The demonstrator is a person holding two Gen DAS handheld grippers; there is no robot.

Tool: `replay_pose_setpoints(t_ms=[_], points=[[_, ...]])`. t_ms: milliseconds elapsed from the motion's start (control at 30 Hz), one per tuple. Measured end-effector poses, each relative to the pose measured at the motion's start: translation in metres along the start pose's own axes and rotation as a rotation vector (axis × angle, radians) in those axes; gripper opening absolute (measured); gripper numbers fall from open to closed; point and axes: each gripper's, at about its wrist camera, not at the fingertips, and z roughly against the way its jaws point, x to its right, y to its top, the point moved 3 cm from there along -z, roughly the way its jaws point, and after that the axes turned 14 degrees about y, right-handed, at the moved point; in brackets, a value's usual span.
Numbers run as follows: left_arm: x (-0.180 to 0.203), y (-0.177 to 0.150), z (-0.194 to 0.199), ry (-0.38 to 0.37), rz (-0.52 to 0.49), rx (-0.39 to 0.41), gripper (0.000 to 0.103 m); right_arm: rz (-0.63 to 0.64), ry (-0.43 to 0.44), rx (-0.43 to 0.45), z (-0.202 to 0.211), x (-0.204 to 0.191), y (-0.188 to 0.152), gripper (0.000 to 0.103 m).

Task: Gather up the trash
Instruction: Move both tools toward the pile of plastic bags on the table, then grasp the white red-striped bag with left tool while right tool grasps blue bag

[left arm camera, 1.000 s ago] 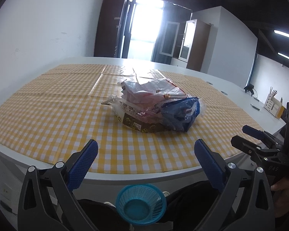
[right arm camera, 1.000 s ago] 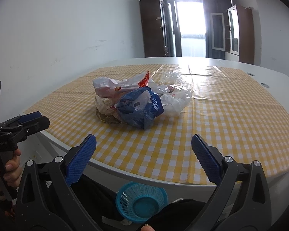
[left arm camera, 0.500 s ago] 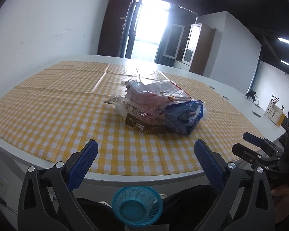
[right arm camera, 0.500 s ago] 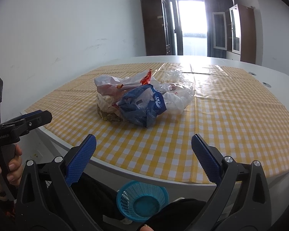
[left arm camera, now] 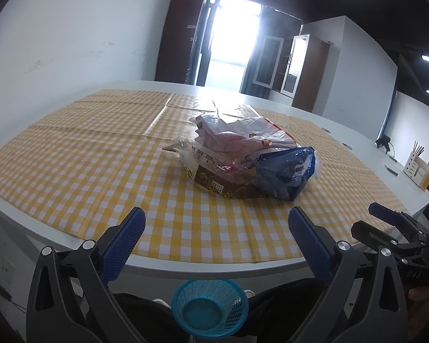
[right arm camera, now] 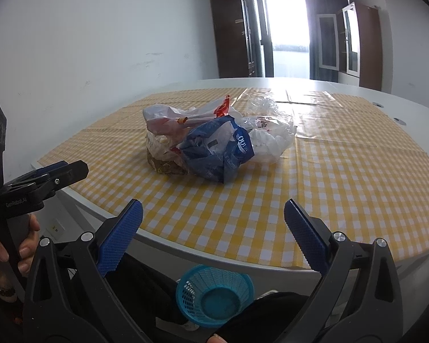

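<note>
Both the left gripper [left arm camera: 216, 223] and the right gripper [right arm camera: 213, 215] are wide open and empty, near the table edge, so I think the job is just starting: reach to the trash pile [left arm camera: 244, 161] on the checked cloth [left arm camera: 85, 157], then drop it in the blue basket [left arm camera: 210, 304] below.

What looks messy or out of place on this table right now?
A heap of crumpled wrappers and plastic bags sits mid-tablecloth, including a blue packet and a white bag. The blue basket sits below the table edge, empty. Both grippers hang open, short of the pile.
</note>
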Motion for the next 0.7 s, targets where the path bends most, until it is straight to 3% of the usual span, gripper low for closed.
replay_pose_setpoints(t_ms=[300,500,700], points=[[0.002,0.013,-0.014,0.034,-0.064,0.018,0.097,0.014,-0.009,-0.008,-0.013,0.003,0.003,0.094],[0.004,0.046,-0.031,0.024,-0.065,0.051,0.097,0.037,0.002,-0.019,-0.034,0.004,0.027,0.094],[0.006,0.079,-0.065,0.026,-0.060,0.019,0.097,0.045,0.013,-0.037,-0.057,0.014,0.054,0.093]])
